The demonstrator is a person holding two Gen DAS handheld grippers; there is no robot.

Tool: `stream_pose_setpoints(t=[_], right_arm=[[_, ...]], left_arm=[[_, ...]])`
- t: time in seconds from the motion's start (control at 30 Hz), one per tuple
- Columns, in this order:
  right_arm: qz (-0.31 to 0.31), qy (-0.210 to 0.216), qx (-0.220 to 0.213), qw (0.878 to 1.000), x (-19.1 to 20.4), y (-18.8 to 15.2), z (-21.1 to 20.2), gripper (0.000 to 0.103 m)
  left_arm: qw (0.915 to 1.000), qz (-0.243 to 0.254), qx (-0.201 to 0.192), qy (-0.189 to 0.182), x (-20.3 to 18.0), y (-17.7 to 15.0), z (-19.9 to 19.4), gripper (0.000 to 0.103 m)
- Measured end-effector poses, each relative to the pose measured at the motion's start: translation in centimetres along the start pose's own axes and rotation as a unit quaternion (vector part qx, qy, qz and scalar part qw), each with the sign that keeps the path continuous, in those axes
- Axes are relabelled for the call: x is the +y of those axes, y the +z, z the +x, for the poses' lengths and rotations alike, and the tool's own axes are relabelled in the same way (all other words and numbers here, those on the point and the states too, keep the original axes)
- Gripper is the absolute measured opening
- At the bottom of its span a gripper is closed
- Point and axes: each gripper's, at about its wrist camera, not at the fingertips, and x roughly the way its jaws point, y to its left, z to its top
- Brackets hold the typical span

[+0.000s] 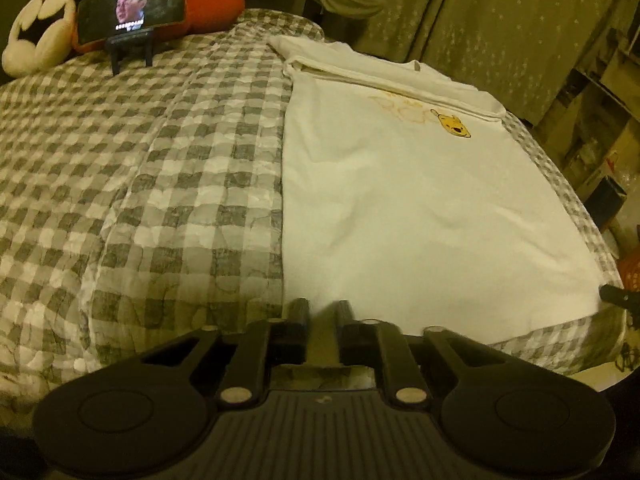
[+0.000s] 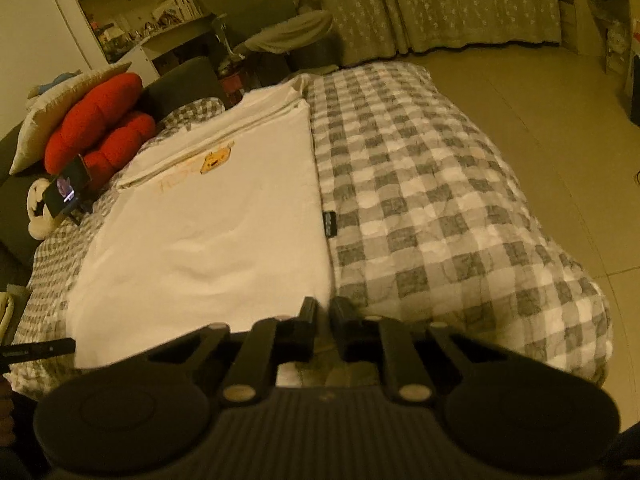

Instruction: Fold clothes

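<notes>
A white T-shirt [image 1: 400, 208] with a small yellow bear print [image 1: 454, 126] lies flat on the checked quilt [image 1: 140, 168], its far part folded over into a band. My left gripper [image 1: 322, 306] sits at the near-left corner of the hem, jaws drawn close with white cloth between them. In the right wrist view the shirt [image 2: 208, 240] runs away from me, and my right gripper [image 2: 323, 305] is pinched on its near-right corner. Each gripper's dark tip shows in the other view, the right gripper [image 1: 612, 294] and the left gripper [image 2: 44, 348], both at hem corners.
A phone on a stand [image 1: 132, 10] plays video at the head of the bed, beside red cushions [image 1: 200, 0] and a white plush toy [image 1: 40, 36]. Curtains [image 2: 460, 4] and shelves [image 2: 132, 4] stand beyond. The tiled floor [image 2: 568, 140] drops off the bed's right side.
</notes>
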Motion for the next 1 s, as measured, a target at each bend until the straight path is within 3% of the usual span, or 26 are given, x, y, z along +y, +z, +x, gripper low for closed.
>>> stream_pose_setpoints(t=[0.23,0.6,0.8,1.0], right_arm=[[0.017,0.038,-0.045,0.998,0.1,0.6,-2.2,0.01],[0.027,0.055,-0.065,0.996,0.7,2.2,-3.4,0.01],[0.027,0.067,-0.078,0.994,1.8,5.5,-2.4,0.01],[0.057,0.069,-0.057,0.994,2.0,10.9,1.9,0.01]], left_arm=[[0.9995,-0.022,-0.017,-0.012,0.6,0.5,-1.7,0.0],[0.9983,-0.043,-0.036,-0.013,0.5,2.2,-3.2,0.0],[0.9968,-0.055,-0.059,0.006,0.2,5.2,-3.3,0.0],[0.9968,-0.052,-0.054,0.026,0.6,9.7,-0.9,0.0]])
